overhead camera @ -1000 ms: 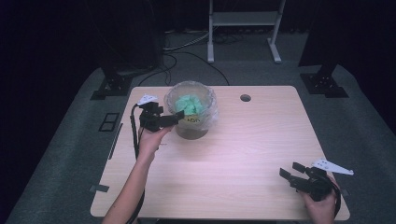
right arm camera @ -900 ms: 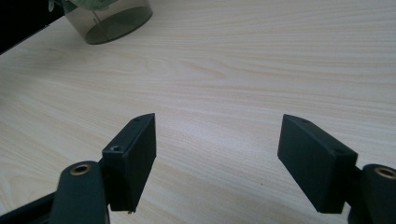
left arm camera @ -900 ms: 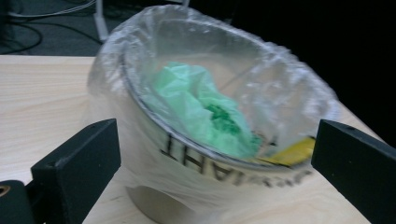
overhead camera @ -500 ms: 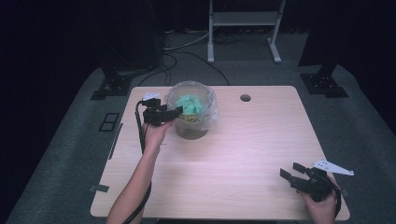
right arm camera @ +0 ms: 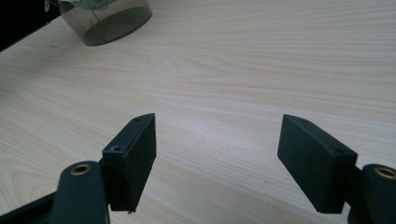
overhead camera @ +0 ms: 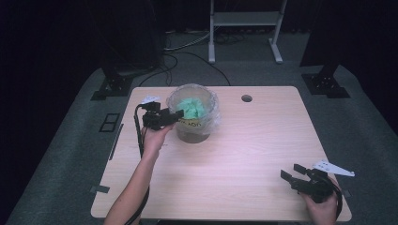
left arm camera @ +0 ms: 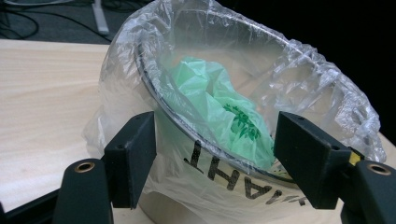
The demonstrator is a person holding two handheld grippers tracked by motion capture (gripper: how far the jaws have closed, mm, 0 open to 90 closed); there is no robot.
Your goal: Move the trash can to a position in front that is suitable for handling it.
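Observation:
A round see-through bin (overhead camera: 192,133) stands at the back middle of the table, lined with a clear plastic bag (overhead camera: 209,101) folded over its rim. A crumpled green bag (overhead camera: 192,107) lies inside. My left gripper (overhead camera: 177,114) is open at the bin's left rim. In the left gripper view its jaws straddle the near side of the liner (left arm camera: 280,60), with the green bag (left arm camera: 210,98) behind and black lettering on the bin wall (left arm camera: 224,172). My right gripper (overhead camera: 292,174) is open low over the table's front right corner, with bare wood between its fingers (right arm camera: 133,154).
The wooden table (overhead camera: 244,154) has a round cable hole (overhead camera: 246,98) at the back. In the right gripper view the bin (right arm camera: 109,18) is far off at top left. Stand legs and cables lie on the dark floor beyond.
My left gripper has edged slightly closer to the bin's rim. The right gripper has stayed in place.

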